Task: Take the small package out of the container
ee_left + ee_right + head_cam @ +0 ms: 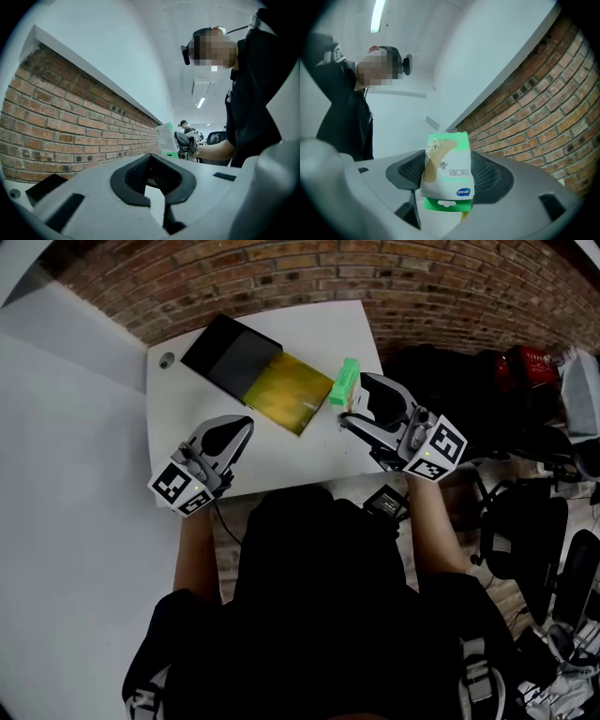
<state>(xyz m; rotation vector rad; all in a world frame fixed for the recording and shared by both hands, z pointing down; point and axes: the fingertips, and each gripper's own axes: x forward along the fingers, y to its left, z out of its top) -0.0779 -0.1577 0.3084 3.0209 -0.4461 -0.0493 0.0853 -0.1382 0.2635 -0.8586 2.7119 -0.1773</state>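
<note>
Small package is sitting pinched in right gripper, three o'clock of container; left gripper is resting closed, empty.

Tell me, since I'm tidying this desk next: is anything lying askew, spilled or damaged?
Only the container lies diagonal to the edges of the table. The package stands upright in the right gripper; nothing looks spilled.
</note>
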